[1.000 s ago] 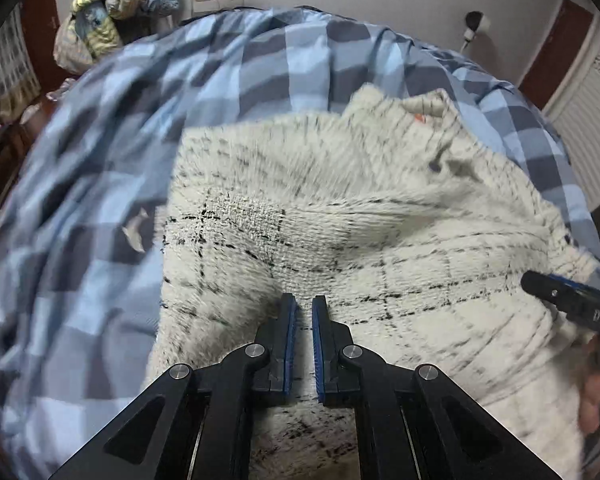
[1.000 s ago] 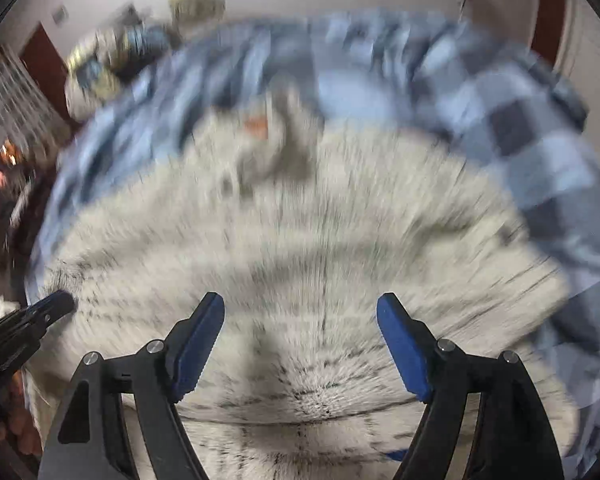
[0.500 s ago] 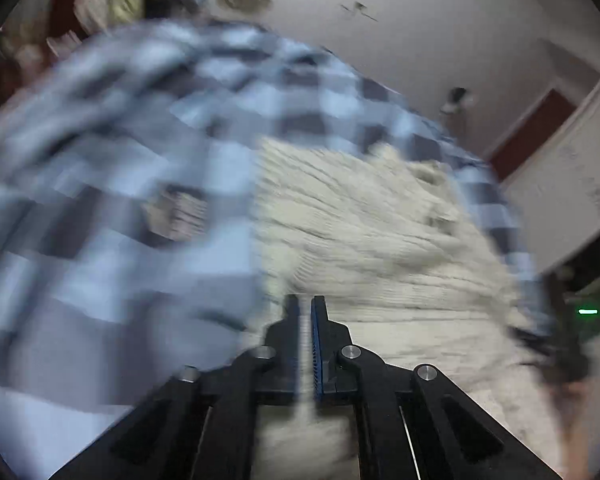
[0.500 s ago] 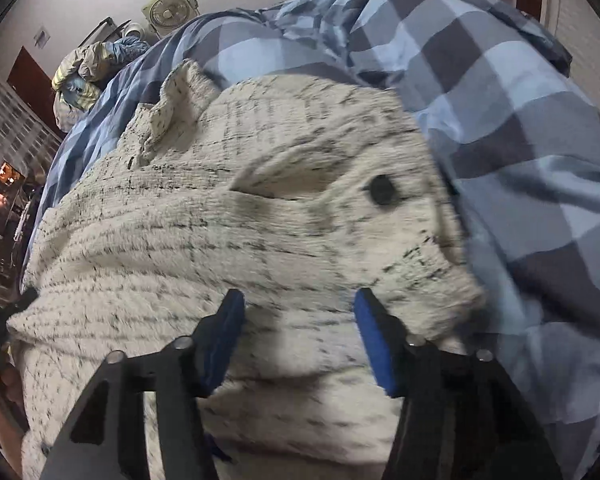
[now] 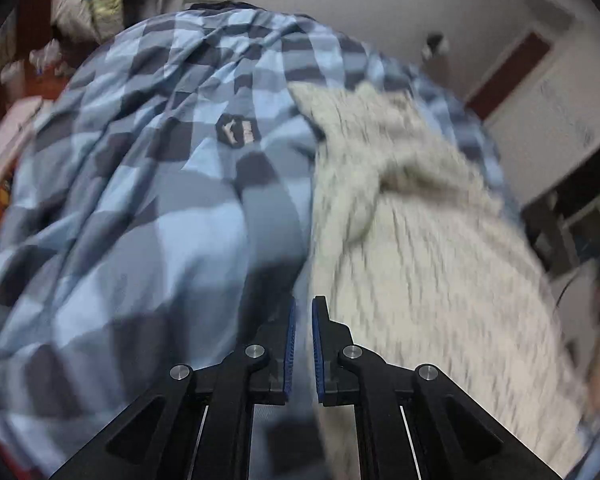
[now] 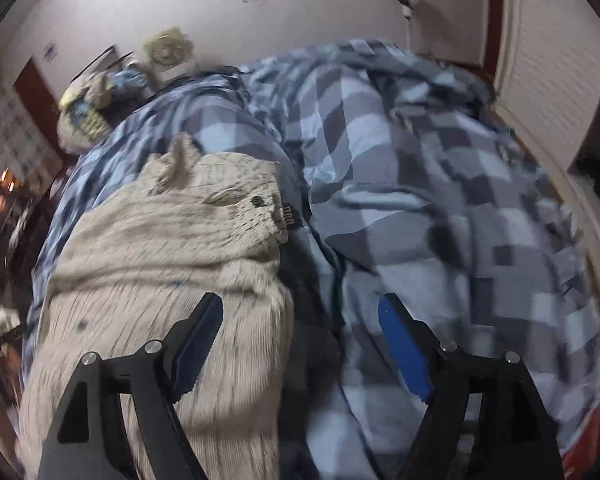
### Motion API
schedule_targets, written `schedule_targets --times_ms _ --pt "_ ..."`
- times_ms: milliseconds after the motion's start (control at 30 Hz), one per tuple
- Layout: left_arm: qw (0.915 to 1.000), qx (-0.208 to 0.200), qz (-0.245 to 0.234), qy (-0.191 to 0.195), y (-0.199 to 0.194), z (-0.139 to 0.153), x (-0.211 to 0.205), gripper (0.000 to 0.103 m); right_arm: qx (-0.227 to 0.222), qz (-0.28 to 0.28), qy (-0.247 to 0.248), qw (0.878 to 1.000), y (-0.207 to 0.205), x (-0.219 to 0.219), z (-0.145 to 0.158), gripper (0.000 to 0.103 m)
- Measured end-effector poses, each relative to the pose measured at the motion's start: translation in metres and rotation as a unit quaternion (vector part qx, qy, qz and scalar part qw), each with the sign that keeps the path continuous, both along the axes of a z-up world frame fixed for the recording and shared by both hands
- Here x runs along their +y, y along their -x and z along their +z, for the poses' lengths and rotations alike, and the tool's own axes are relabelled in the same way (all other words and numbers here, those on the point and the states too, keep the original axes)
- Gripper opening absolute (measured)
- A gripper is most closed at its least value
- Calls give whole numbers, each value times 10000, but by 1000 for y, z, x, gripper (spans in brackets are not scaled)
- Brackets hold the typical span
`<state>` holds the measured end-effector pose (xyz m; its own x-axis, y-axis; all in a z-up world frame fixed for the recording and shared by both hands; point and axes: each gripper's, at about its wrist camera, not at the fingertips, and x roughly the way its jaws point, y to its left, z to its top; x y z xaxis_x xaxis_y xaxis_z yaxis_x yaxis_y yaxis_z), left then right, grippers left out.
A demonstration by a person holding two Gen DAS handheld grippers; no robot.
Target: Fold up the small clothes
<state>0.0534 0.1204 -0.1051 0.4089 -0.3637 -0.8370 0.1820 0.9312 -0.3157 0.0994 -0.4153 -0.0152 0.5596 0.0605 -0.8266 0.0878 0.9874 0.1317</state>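
Cream knit sweater w/ thin dark check lines [image 5: 428, 248] spread flat on bed, over blue-grey checked duvet [image 5: 148, 200]. In left wrist view: sweater fills right half, straight left edge running down toward the tongs; collar end bunched up at far side, much blur. Left tongs [image 5: 303, 344] clenched, blue pads nearly together w/ only a thin slit; nothing seen pinched between them; tips right at sweater's left edge, over the duvet/sweater border. Whether tips touch the knit: can't tell. Small dark logo patch [image 5: 238, 130] on duvet, well left of sweater. In right wrist view: sweater [image 6: 172, 248] lies on left, duvet [image 6: 440, 208] rumpled on right. Dark button [image 6: 257, 201] near sweater's far right corner, dark label strip [image 6: 289, 213] just beside it at the edge. Right tongs [image 6: 300, 340] released, jaws wide, just been opening again; no cloth gripped. Left finger [image 6: 198, 340] over the knit near its right edge, right finger [image 6: 404, 352] over bare duvet; sweater's right edge runs between them. Background: pile of clothes [image 6: 88, 112] and a small fan [image 6: 168, 54] by far wall, door [image 6: 548, 52] at right. Blurred bit of a hand at far right edge of left view.
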Motion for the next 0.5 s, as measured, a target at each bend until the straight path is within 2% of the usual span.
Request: schedule_targets --times_ms 33,100,133,200,233,267,300,367,400,433,500 --pt "9999 -71 -74 -139 10 5 -4 7 -74 124 112 9998 15 2 16 78" --pt "9992 -29 -396 -26 23 10 -9 7 -161 315 241 9991 30 8 36 78" --pt "9966 197 -783 166 29 8 -12 7 -192 409 278 9986 38 10 45 78" --pt "9843 905 -1428 499 37 -9 -21 7 -248 535 301 9978 59 10 64 78" --pt "9834 1086 -1418 314 42 -17 -25 7 -293 539 293 9977 70 10 73 78" --pt "9840 1094 -1407 -14 44 -23 -30 7 -322 543 286 9976 76 10 76 78" --pt "9828 1085 -1352 -642 46 -31 -38 7 -334 565 295 9974 84 11 80 79" --pt "9783 952 -1435 -1153 47 -37 -50 7 -295 606 338 9972 92 16 77 79" --pt "9779 776 -1581 -1127 48 -36 -56 7 -240 624 363 9971 98 19 72 79" --pt "9775 508 -1834 -911 51 -31 -60 7 -166 643 390 9970 103 23 68 79" --pt "9706 -123 -2299 -704 60 -18 -67 7 -40 740 377 9965 114 30 61 79"
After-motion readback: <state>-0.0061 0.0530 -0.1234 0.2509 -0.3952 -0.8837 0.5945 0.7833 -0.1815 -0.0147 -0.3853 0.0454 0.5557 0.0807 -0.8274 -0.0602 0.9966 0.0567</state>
